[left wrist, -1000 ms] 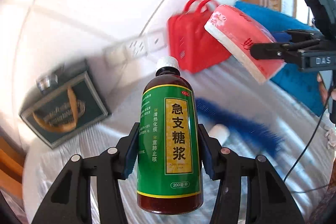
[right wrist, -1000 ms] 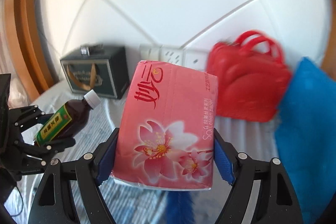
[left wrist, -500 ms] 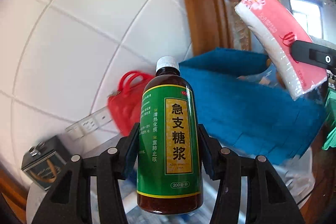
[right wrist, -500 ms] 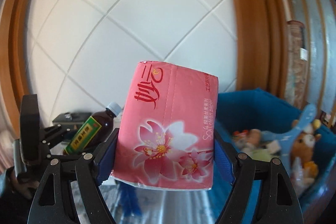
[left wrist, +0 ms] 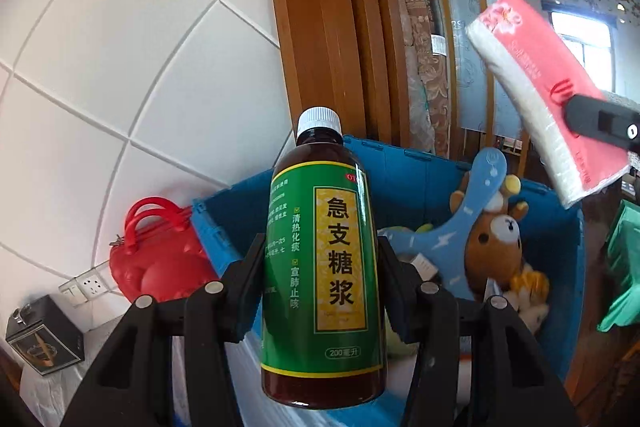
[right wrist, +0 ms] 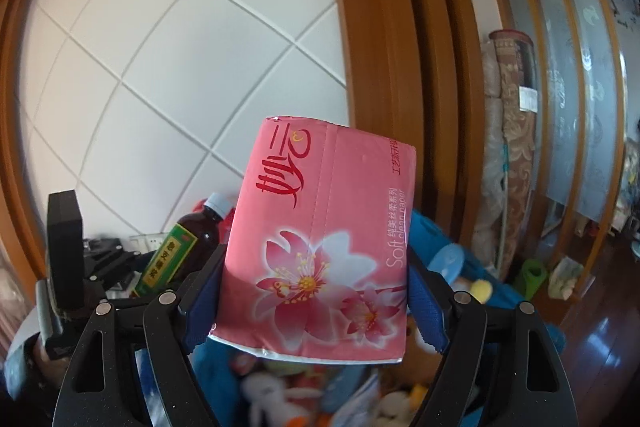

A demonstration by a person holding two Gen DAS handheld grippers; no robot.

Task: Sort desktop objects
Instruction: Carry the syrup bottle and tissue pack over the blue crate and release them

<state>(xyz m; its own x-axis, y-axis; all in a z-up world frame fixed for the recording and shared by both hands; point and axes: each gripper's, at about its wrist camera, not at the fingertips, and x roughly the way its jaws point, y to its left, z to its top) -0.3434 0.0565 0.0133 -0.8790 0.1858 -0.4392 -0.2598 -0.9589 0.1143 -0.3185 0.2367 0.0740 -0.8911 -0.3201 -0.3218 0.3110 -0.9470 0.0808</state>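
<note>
My left gripper (left wrist: pixel 320 291) is shut on a brown syrup bottle (left wrist: pixel 324 267) with a green and yellow label and white cap, held upright in the air. My right gripper (right wrist: pixel 316 295) is shut on a pink tissue pack (right wrist: pixel 320 247) with flower print. The pack also shows at the upper right of the left wrist view (left wrist: pixel 544 91), and the bottle at the left of the right wrist view (right wrist: pixel 180 251). A blue crate (left wrist: pixel 416 171) lies just beyond and below both grippers, holding a plush bear (left wrist: pixel 496 247), a blue paddle (left wrist: pixel 460 231) and other toys.
A red handbag (left wrist: pixel 156 255) stands left of the crate by the white tiled wall. A dark gift box (left wrist: pixel 40 335) and a wall socket (left wrist: pixel 86 285) are further left. A wooden door frame (left wrist: pixel 320 27) rises behind the crate. A green cloth (left wrist: pixel 624 259) hangs at right.
Both grippers have swung right from the table toward the blue crate, carrying the bottle and the tissue pack. The crate's inside and its toys have come into view.
</note>
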